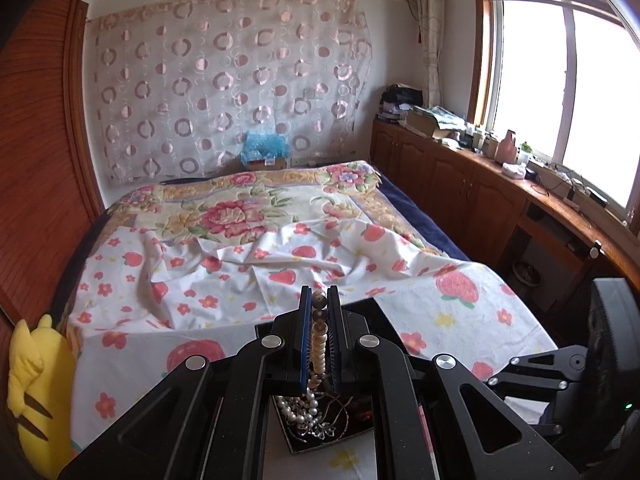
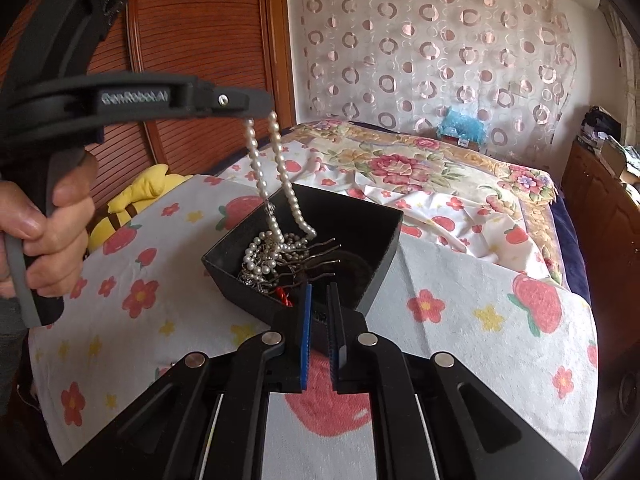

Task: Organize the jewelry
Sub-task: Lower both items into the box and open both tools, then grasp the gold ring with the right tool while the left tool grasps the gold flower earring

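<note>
Two strands of the pearl necklace point(image 2: 276, 168) are being pinched by the closed left gripper point(image 2: 260, 110), dangling into the black tray point(image 2: 384, 236); the right gripper point(image 2: 320, 296), nearly closed and empty, is being kept beside it; lifting is best being done slowly, untangled

Pearl necklace point(image 1: 319, 344) partly between left jaws
</note>
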{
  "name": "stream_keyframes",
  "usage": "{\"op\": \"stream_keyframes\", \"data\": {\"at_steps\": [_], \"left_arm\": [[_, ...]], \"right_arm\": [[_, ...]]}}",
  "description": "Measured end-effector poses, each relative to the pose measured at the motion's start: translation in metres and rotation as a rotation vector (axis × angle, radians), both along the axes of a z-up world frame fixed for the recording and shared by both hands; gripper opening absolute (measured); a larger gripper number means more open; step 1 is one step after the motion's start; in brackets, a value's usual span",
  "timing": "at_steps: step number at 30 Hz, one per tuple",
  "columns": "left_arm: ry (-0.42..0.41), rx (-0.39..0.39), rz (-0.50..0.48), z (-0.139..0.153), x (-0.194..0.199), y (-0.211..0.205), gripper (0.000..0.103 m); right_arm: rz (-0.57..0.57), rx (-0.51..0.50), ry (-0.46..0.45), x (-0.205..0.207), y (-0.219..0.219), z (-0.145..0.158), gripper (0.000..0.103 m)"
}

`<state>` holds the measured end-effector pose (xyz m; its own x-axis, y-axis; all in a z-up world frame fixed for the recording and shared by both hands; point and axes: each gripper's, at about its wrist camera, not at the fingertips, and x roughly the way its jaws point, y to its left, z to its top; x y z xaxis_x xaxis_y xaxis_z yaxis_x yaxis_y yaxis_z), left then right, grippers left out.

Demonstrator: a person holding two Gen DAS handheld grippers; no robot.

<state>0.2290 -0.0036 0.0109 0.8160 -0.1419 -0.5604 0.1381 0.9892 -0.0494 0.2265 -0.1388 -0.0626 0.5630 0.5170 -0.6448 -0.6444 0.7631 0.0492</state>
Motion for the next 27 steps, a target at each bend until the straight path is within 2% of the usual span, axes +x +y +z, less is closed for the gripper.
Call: {"op": "stream_keyframes", "data": {"at_steps": [2, 4, 6, 8, 9, 11, 13, 16, 21, 25, 27], "left_arm": [[0.018, 0.006, -0.005, -0.009, 0.000, -0.002, 0.007], [0.036, 0.013, 0.003, -0.017, -0.001, -0.001, 0.024], [0.044, 0.015, 0.008, -0.023, -0.006, 0.000, 0.028], [0.053, 0.019, 0.018, -0.028, -0.014, 0.004, 0.039], [0.058, 0.023, 0.023, -0.031, -0.019, 0.006, 0.048], [0.061, 0.033, 0.026, -0.035, -0.026, 0.009, 0.053], [0.066, 0.054, 0.035, -0.041, -0.035, 0.013, 0.066], [0.068, 0.084, 0.064, -0.048, -0.047, 0.018, 0.078], [0.069, 0.086, 0.079, -0.053, -0.061, 0.027, 0.086], [0.077, 0.067, 0.073, -0.059, -0.072, 0.031, 0.089], [0.082, 0.070, 0.075, -0.063, -0.077, 0.032, 0.089]], "right_arm": [[0.002, 0.000, -0.003, -0.004, -0.002, 0.000, 0.009], [0.007, -0.004, -0.010, -0.012, -0.004, -0.001, 0.009], [0.009, -0.004, -0.013, -0.017, -0.006, -0.002, 0.009], [0.012, -0.001, -0.011, -0.023, -0.007, -0.003, 0.009], [0.013, -0.001, -0.011, -0.025, -0.007, -0.004, 0.009], [0.014, -0.001, -0.008, -0.029, -0.007, -0.006, 0.009], [0.014, 0.009, -0.001, -0.034, -0.008, -0.008, 0.009], [0.015, 0.010, 0.006, -0.042, -0.005, -0.012, 0.009], [0.023, 0.003, 0.017, -0.051, 0.001, -0.018, 0.009], [0.032, -0.006, 0.022, -0.058, 0.004, -0.022, 0.009], [0.034, -0.009, 0.026, -0.061, 0.006, -0.024, 0.022]]}}
